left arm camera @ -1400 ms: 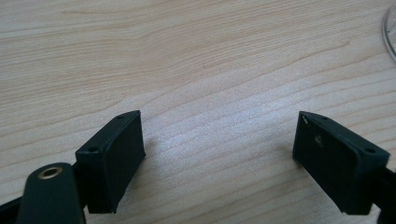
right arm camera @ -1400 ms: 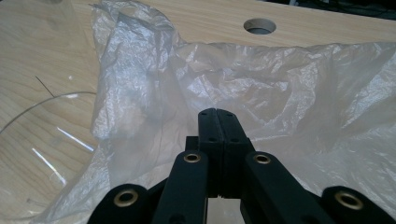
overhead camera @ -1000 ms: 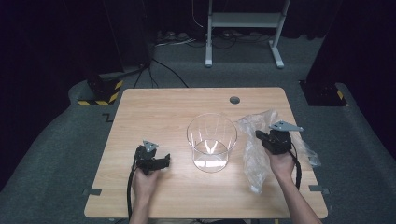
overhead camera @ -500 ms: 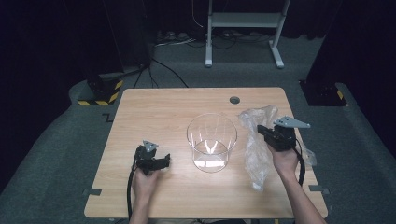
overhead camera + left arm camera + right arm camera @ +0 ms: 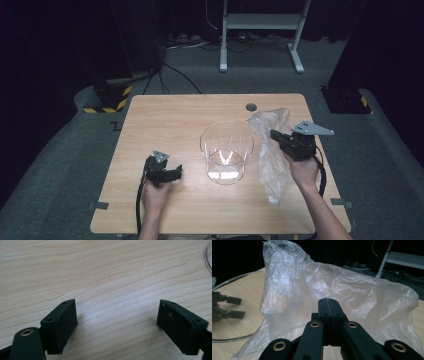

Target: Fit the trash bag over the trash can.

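A clear round container (image 5: 227,150) stands upright in the middle of the wooden table (image 5: 170,115). Just right of it, a crumpled clear plastic bag (image 5: 270,165) hangs from my right gripper (image 5: 274,135), whose jaws are shut on a fold of it. In the right gripper view the closed jaws (image 5: 328,300) pinch the bag (image 5: 352,292), which spreads wide behind them. My left gripper (image 5: 176,172) rests low on the table left of the container, open. In the left gripper view nothing but bare wood lies in the open gripper (image 5: 117,320).
A round grey grommet (image 5: 250,106) sits near the table's far edge. Beyond the table are a white metal stand (image 5: 260,30), floor cables and a black-and-yellow striped base (image 5: 107,102). The container's rim (image 5: 209,255) curves in at the left gripper view's upper right.
My right gripper has risen with the bag, pulling its top higher above the table. The left gripper and the container have stayed put.
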A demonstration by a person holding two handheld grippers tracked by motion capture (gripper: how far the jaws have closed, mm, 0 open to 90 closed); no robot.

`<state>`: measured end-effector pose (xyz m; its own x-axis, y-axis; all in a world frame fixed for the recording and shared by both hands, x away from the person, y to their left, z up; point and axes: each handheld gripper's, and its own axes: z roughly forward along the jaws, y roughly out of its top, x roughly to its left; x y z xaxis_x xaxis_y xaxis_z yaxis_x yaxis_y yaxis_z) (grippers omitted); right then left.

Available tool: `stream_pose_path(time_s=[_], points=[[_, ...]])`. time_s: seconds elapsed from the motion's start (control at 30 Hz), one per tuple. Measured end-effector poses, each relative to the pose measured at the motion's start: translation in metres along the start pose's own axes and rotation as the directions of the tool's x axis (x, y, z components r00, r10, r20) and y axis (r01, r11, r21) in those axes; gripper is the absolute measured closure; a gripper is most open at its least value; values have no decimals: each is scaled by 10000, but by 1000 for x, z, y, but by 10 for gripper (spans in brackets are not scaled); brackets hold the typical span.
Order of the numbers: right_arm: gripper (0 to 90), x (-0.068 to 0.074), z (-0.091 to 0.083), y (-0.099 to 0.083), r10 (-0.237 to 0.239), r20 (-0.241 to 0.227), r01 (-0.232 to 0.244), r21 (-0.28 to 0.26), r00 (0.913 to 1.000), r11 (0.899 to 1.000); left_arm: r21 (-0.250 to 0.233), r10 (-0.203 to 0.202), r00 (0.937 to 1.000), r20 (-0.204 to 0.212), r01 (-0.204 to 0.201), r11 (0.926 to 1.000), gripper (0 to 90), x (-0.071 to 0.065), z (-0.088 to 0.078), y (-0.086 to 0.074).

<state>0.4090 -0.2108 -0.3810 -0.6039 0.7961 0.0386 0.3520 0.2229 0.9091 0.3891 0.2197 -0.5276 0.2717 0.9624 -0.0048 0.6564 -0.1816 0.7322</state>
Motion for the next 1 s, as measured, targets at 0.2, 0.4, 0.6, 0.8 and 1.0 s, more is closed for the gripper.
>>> stream_pose_path(time_s=[0.2, 0.4, 0.6, 0.8, 1.0], points=[[898, 14, 3, 10, -359, -475, 359, -4, 9982, 9994, 6, 5, 10000, 2, -5, 10000, 165, 0, 0, 0], [898, 29, 12, 16, -693, -943, 697, 10, 9931, 9976, 6, 7, 10000, 1, -7, 10000, 165, 0, 0, 0], [898, 46, 25, 17, -992, -1329, 1020, 144, 9861, 9947, 6, 7, 10000, 0, -7, 10000, 165, 0, 0, 0], [898, 57, 41, 16, -1099, -1680, 1183, 407, 9796, 9921, 11, 51, 10000, -17, -51, 10000, 169, 0, -1, 0], [897, 68, 53, 17, -1223, -2118, 1376, 591, 9696, 9887, -17, 13, 10000, 1, -13, 10000, 177, -1, -1, 0]])
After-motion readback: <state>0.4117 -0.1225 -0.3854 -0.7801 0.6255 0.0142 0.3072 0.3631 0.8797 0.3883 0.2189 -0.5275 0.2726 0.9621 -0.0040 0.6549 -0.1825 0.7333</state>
